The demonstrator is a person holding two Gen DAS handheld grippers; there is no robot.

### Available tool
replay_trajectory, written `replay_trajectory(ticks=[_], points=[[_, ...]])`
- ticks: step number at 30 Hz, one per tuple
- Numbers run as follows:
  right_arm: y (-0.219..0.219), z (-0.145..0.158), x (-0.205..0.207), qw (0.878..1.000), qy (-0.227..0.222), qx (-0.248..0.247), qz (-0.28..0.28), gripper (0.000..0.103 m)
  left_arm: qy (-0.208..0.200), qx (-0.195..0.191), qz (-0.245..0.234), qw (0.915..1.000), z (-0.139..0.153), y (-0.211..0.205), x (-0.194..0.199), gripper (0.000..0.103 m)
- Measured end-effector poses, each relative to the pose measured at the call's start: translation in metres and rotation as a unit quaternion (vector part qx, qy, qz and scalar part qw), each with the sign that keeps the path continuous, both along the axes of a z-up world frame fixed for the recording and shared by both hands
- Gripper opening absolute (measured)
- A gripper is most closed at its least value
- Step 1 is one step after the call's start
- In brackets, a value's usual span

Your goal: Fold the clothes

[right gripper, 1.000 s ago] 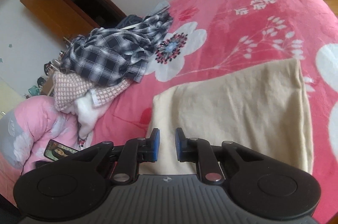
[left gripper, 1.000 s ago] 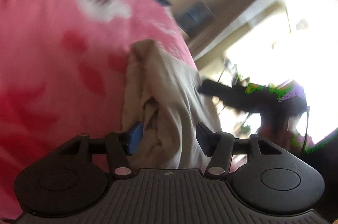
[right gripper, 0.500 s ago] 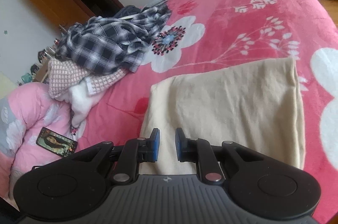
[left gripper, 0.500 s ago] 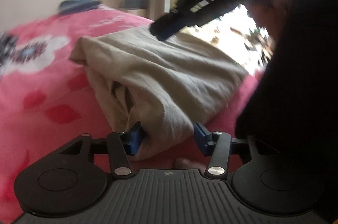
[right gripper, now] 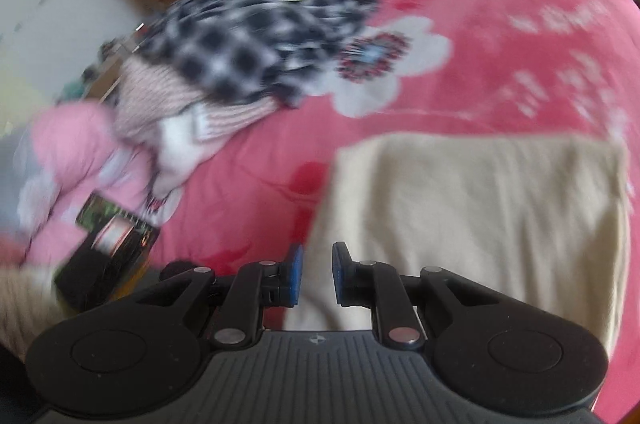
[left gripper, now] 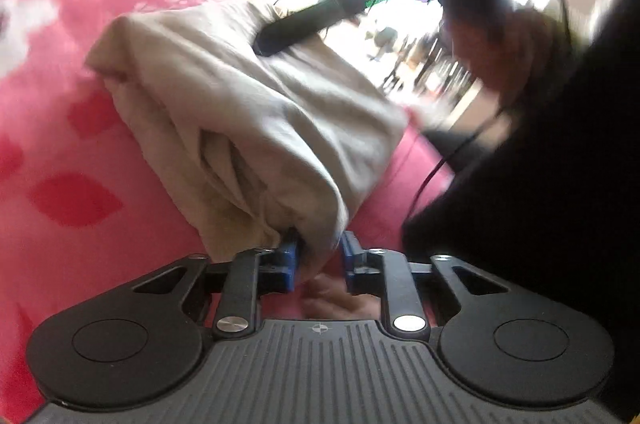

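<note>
The beige garment (left gripper: pixel 240 112) lies folded on the bed (left gripper: pixel 72 152), whose cover is pink with white flowers, and everything here is placed from that garment. The left gripper (left gripper: pixel 318 260) sits at its near corner, blue pads on either side of the bunched cloth, clenched on that fold (the picture is blurred, but cloth fills the gap). Across the garment's far edge the right gripper (left gripper: pixel 280 32) reaches in as a dark shape touching the top layer, a hand (left gripper: pixel 516 52) behind it. From the right wrist view the right gripper (right gripper: pixel 316 274) hovers over the garment's near edge (right gripper: pixel 480 224), its pads parted by a narrow gap with nothing between them. Beyond the garment's left side lies a pile of clothes (right gripper: pixel 248 64), a checked shirt on top.
</note>
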State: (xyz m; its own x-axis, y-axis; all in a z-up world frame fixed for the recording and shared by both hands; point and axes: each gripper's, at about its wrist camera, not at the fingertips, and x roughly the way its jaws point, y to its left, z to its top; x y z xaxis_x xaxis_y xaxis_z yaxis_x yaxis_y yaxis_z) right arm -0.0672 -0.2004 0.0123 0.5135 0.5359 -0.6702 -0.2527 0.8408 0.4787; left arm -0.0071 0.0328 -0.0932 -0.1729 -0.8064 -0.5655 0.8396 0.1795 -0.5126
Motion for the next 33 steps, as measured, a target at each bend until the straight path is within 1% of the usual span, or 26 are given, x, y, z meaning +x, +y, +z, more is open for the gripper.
replay_trajectory(ticks=[1,2,7,9,12,14,17,19,20,21,24,25,26,28,29,31,32,33], points=[[0.002,0.000,0.002,1.000,0.002,-0.002,0.004,0.018,0.026,-0.008,-0.006,0.9996,-0.002,0.002,0.006,0.016],[0.004,0.000,0.003,1.000,0.003,-0.004,0.007,0.018,0.034,-0.008,-0.013,0.9993,-0.005,0.002,0.008,0.013],[0.012,-0.009,0.008,1.000,0.019,-0.010,0.019,0.018,-0.012,0.035,-0.061,0.9974,-0.018,-0.015,0.004,0.013],[0.016,-0.011,0.009,0.999,0.022,-0.019,0.025,0.018,-0.012,0.041,-0.073,0.9964,-0.018,-0.017,0.007,0.013],[0.021,-0.015,0.010,0.999,0.026,-0.031,0.034,0.018,0.037,0.045,-0.063,0.9963,-0.027,-0.018,0.019,0.014],[0.026,-0.020,0.012,0.998,0.027,-0.042,0.039,0.017,0.069,0.044,-0.048,0.9954,-0.032,-0.016,0.025,0.015],[0.033,-0.040,0.017,0.997,0.027,-0.062,0.042,0.015,0.102,0.040,-0.010,0.9939,-0.036,-0.009,0.025,0.015],[0.035,-0.048,0.020,0.997,0.024,-0.069,0.038,0.008,0.120,0.039,0.024,0.9917,-0.037,-0.003,0.021,0.016],[0.036,-0.049,0.020,0.997,0.023,-0.069,0.035,0.008,0.128,0.039,0.041,0.9902,-0.036,0.001,0.019,0.018],[0.035,-0.048,0.020,0.997,0.023,-0.067,0.031,0.008,0.135,0.038,0.057,0.9885,-0.034,0.005,0.016,0.018],[0.031,-0.038,0.015,0.998,0.019,-0.060,0.023,0.008,0.150,0.026,0.108,0.9824,-0.025,0.021,0.010,0.028],[0.029,-0.032,0.014,0.998,0.014,-0.053,0.021,0.009,0.156,0.019,0.125,0.9797,-0.022,0.028,0.008,0.030],[0.027,-0.025,0.013,0.999,0.004,-0.049,0.021,0.009,0.162,0.009,0.143,0.9763,-0.019,0.036,0.007,0.031],[0.025,-0.009,0.012,0.998,-0.026,-0.057,0.020,0.010,0.172,-0.007,0.175,0.9694,-0.011,0.049,0.005,0.032],[0.025,-0.001,0.013,0.997,-0.042,-0.066,0.021,0.010,0.169,-0.014,0.194,0.9661,-0.006,0.055,0.005,0.032],[0.025,0.011,0.019,0.993,-0.070,-0.089,0.023,0.011,0.150,-0.030,0.239,0.9588,0.004,0.063,0.009,0.032],[0.026,0.015,0.023,0.990,-0.085,-0.106,0.021,0.011,0.141,-0.038,0.261,0.9542,0.009,0.067,0.011,0.032],[0.027,0.018,0.028,0.987,-0.096,-0.124,0.018,0.011,0.128,-0.050,0.288,0.9478,0.015,0.070,0.013,0.032]])
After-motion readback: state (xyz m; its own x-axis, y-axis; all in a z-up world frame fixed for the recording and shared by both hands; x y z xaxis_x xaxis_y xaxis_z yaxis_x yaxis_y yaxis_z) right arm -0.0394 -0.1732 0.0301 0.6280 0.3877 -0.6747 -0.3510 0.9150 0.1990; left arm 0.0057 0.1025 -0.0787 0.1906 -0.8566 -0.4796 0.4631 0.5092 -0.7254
